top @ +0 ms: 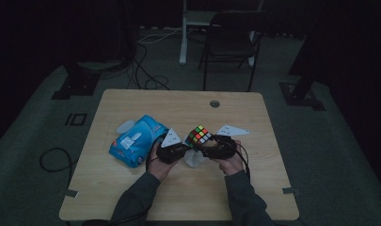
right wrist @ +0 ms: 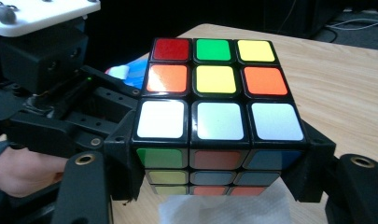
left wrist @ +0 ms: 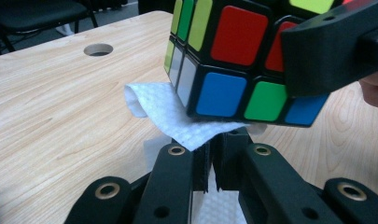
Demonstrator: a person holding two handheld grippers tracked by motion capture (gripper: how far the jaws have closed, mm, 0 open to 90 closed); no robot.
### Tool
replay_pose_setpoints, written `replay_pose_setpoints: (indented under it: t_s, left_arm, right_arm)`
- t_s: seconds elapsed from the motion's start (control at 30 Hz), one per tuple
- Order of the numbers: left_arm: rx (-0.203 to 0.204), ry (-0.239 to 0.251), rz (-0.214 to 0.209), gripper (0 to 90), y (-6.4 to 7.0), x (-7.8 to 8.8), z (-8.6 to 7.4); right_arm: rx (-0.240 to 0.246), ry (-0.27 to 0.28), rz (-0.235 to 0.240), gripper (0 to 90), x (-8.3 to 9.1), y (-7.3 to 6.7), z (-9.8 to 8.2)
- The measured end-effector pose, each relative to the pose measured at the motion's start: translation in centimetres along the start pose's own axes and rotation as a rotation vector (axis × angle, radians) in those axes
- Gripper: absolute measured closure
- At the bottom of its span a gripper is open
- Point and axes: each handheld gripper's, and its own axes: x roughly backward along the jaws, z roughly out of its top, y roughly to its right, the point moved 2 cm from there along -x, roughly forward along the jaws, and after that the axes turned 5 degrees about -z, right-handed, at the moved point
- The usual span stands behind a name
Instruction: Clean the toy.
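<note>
At the near edge of the wooden bench [top: 131, 197], the left hand-held gripper [left wrist: 210, 161] is clenched on a white tissue [left wrist: 177, 119] pressed under a puzzle cube [right wrist: 214, 116]. The right hand-held gripper [right wrist: 214, 186] clamps the cube's sides, holding it above the bench. Farther left lies a blue tissue pack [top: 134, 141].

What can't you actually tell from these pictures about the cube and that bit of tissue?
- Puzzle cube: its underside and far faces are turned away in the right gripper view; the right gripper covers its sides.
- White tissue: its lower part is hidden behind the left gripper in the left gripper view.
- Blue tissue pack: its print is too small and dim in the high view.
</note>
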Motion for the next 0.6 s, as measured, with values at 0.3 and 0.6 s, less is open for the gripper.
replay_pose_setpoints:
  t_s: [0.3, 0.6]
  left_arm:
    - [-0.02, -0.012, -0.031, 86.5, 0.7, -0.4, 0.0]
    - [-0.033, -0.026, -0.05, 86.6, 1.3, -0.7, -0.4]
  right_arm:
    - [-0.008, 0.01, 0.023, 34.4, -0.4, -0.5, 0.3]
    - [-0.014, -0.002, -0.003, 34.4, -0.6, -0.1, 0.2]
